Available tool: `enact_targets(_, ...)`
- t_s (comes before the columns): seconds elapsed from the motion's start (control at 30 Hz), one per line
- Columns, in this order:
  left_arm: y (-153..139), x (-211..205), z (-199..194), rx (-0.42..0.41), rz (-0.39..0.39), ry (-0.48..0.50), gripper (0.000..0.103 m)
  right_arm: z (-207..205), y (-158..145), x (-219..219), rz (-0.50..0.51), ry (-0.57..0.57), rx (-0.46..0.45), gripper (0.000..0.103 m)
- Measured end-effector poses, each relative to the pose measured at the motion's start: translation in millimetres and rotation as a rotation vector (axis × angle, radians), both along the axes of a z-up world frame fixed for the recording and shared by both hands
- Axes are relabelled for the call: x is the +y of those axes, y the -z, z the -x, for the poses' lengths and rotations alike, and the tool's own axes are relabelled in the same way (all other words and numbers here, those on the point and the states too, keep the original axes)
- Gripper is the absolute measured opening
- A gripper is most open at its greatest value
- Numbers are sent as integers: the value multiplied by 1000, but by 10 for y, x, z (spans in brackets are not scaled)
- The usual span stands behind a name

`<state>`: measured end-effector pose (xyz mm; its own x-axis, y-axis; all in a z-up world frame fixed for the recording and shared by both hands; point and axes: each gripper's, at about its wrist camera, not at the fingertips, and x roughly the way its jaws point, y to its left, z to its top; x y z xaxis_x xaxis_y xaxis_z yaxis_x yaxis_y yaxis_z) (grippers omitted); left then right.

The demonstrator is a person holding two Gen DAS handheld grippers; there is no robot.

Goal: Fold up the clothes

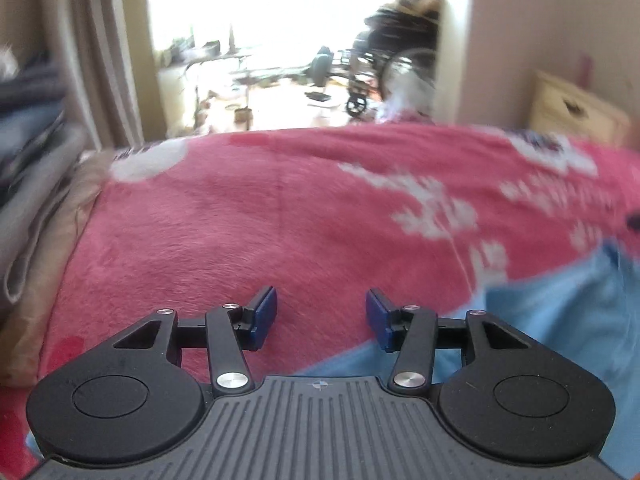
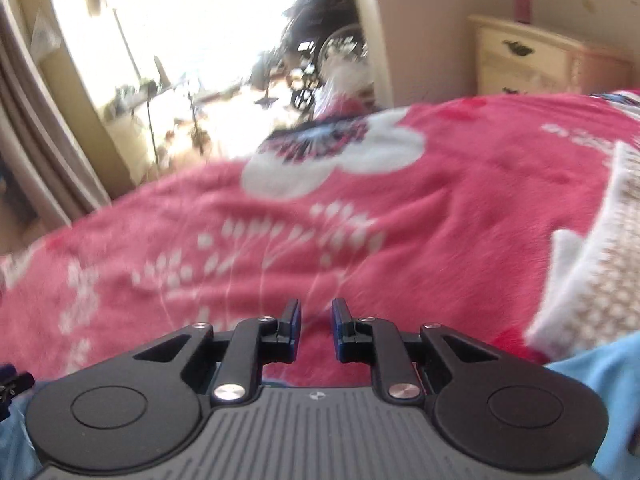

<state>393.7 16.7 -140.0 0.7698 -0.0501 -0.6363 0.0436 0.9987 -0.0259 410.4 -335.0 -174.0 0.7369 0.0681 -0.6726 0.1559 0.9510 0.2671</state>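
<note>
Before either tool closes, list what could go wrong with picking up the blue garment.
1. Both views are motion-blurred, so a grab now could well miss the edge of the light blue garment.
2. The left tool is open over the red blanket beside the garment; closing here may pinch the blanket instead.
3. The right tool is only narrowly open, with blanket rather than garment between its fingers; it might catch nothing.

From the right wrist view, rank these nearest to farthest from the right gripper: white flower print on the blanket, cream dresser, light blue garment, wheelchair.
1. Light blue garment, low at the right, beside the right gripper.
2. White flower print, ahead on the red blanket.
3. Cream dresser, upper right by the wall, and wheelchair, top centre in the doorway: both beyond the bed, too close to call.
</note>
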Motion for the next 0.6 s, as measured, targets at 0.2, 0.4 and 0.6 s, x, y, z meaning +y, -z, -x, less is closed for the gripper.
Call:
enact_targets(0.2,-502,333,179,10,91,21,49,313,-285,84,-100,-67,-43,22)
enact_targets(0.4,-1048,897,686,62,98,5,51,549,-582,705,-150,-301,-27,23)
enact_targets(0.6,-985,1280,1297,200,137,-28,51,771,-879,1458,-182,-556,-5,24)
